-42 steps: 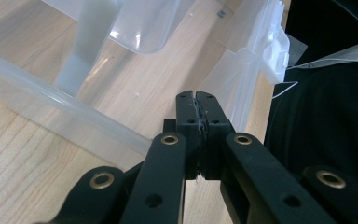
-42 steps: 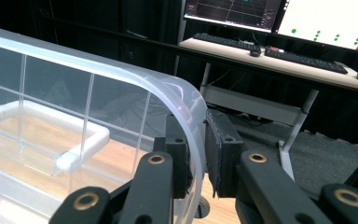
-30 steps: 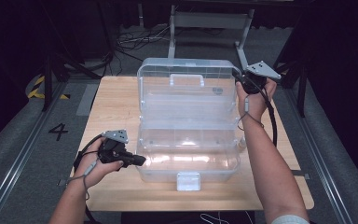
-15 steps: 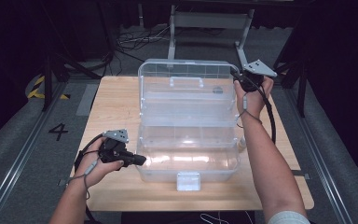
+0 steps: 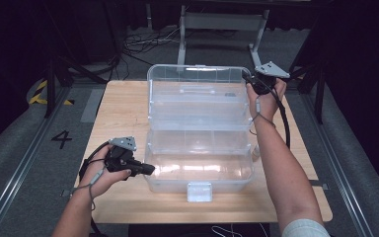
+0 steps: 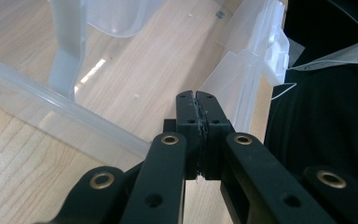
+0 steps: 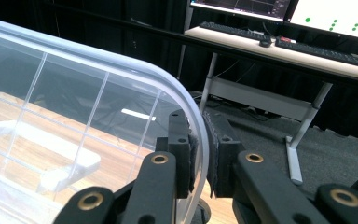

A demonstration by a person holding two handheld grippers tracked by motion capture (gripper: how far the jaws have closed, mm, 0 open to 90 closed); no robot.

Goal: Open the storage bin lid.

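Observation:
A clear plastic box [image 5: 200, 168] stands on the wooden table [image 5: 121, 106], its hinged lid [image 5: 197, 94] swung up and back. My right gripper [image 5: 250, 81] is at the lid's far right corner. In the right gripper view the gripper [image 7: 201, 116] is shut on the lid's curved rim [image 7: 121, 70], one pad on each side. My left gripper [image 5: 150, 169] lies low at the box's left side, tips against the base wall. In the left gripper view its jaws [image 6: 196, 95] are pressed together with nothing between them, next to the clear wall [image 6: 65, 116].
A white latch [image 5: 199, 191] hangs at the box's front edge. Bare wood lies to the left and right of the box. Beyond the table stand a desk frame [image 5: 222, 22], cables on the floor, and a desk with keyboards [image 7: 326, 49].
My right gripper has shifted slightly with the lid's corner still in it. The left gripper has stayed where it was.

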